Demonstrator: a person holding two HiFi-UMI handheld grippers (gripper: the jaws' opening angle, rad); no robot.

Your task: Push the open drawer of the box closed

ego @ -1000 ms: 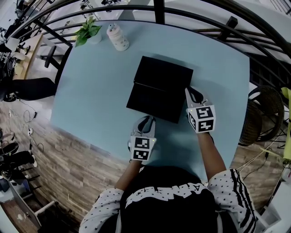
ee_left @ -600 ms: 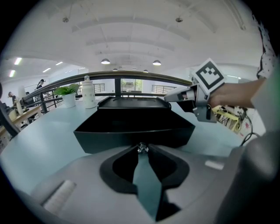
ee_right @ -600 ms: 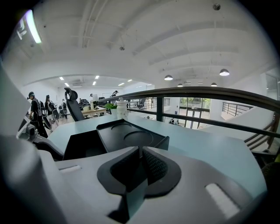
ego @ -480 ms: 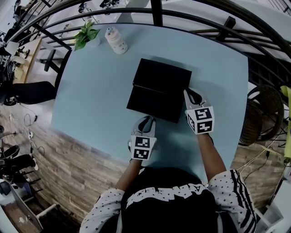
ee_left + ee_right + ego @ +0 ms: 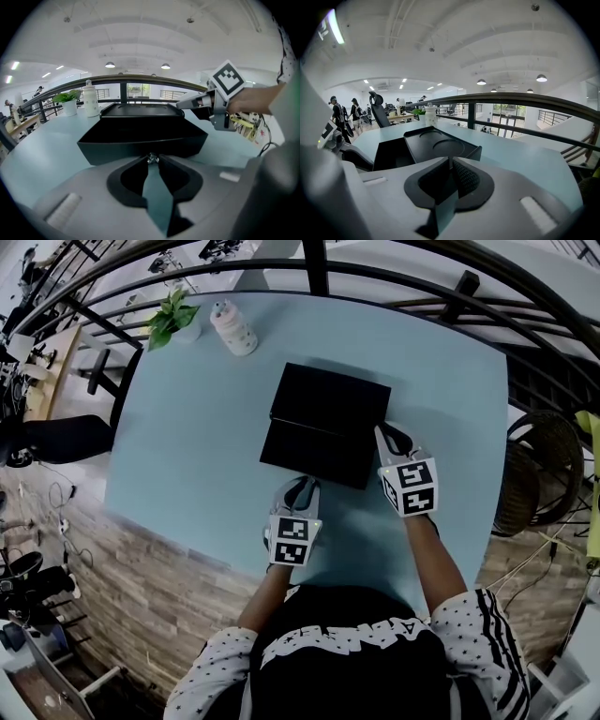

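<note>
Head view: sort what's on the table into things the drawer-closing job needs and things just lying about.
For the job:
- black box
- open drawer
- left claw, shut, near the drawer's front
- right claw, shut, at the box's right side

Just lying about:
- potted plant
- bottle

Jaws together: left gripper [image 5: 302, 487], right gripper [image 5: 385, 433].

No clearly legible text anywhere
</note>
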